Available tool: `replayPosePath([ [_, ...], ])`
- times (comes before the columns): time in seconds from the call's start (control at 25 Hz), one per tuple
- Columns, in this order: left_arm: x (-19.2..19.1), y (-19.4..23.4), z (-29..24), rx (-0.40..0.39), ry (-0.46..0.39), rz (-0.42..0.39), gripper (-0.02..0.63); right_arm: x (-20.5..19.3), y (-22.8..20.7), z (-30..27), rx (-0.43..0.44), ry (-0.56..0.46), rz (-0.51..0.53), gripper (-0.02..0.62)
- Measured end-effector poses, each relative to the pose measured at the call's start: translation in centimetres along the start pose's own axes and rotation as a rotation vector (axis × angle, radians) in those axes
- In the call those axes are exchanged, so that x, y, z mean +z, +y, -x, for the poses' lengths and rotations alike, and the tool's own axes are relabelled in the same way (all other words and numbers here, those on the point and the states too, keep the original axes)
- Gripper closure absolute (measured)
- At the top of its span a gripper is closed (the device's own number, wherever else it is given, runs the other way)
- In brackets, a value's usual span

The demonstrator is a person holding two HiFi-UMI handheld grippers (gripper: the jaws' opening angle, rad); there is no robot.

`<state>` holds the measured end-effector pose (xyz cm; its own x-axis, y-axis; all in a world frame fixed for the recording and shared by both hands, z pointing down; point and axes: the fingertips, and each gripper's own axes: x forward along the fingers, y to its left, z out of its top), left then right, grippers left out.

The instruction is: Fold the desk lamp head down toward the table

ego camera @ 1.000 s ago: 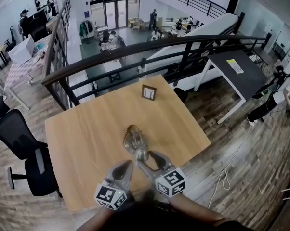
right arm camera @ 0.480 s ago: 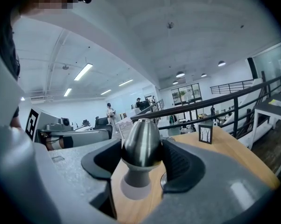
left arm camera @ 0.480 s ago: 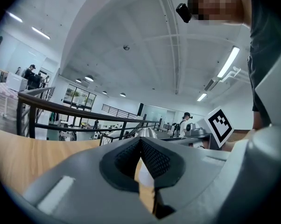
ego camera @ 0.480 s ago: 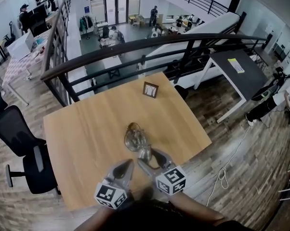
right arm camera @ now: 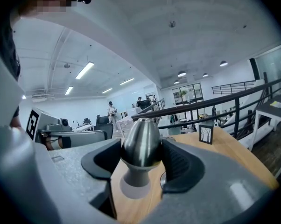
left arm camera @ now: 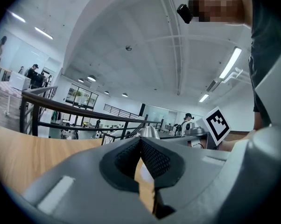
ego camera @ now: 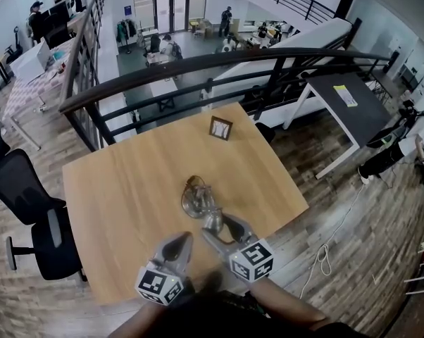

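Observation:
A small desk lamp stands on the wooden table [ego camera: 127, 189], its round base [ego camera: 196, 197] towards the middle. Its silver, bulb-shaped head [ego camera: 212, 222] [right arm camera: 140, 141] leans towards the near edge. My right gripper [ego camera: 215, 227] [right arm camera: 141, 161] has the head between its jaws, which are opening. The pads sit close on either side and I see no squeeze. My left gripper [ego camera: 184, 241] [left arm camera: 141, 146] hovers just left of the lamp, level, with its pads meeting and nothing in them. The lamp head [left arm camera: 149, 131] shows just beyond its tips.
A small framed picture [ego camera: 220, 127] [right arm camera: 206, 134] stands near the table's far edge. A dark metal railing [ego camera: 219, 65] runs behind the table over a drop to a lower floor. A black office chair [ego camera: 29, 210] sits at the left, a dark table [ego camera: 346, 97] at the right.

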<state>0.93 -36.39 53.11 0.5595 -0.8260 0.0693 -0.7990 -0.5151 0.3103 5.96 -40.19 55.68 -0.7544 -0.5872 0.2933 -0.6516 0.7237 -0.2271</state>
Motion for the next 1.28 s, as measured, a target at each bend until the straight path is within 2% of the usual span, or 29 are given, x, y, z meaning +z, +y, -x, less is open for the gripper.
replayPosePath([
  [0.12,-0.1,0.1,0.3,0.005,0.004,0.002,0.604,-0.5,0.3,0.0,0.006,0.024,0.015,0.331],
  [0.4,-0.5,0.4,0.3,0.008,0.014,0.010,0.604,-5.1,1.0,0.0,-0.008,0.128,0.089,0.334],
  [0.76,-0.6,0.6,-0.4,0.006,0.043,0.003,0.604,-13.2,1.3,-1.6,0.010,0.293,0.200,0.339],
  [0.88,-0.6,0.5,-0.7,0.010,0.056,0.002,0.604,-15.7,0.8,-2.4,-0.002,0.343,0.271,0.339],
  [1.28,-1.5,1.3,-0.8,0.025,0.105,0.003,0.604,-21.5,-1.4,-5.7,-0.085,0.325,0.496,0.339],
])
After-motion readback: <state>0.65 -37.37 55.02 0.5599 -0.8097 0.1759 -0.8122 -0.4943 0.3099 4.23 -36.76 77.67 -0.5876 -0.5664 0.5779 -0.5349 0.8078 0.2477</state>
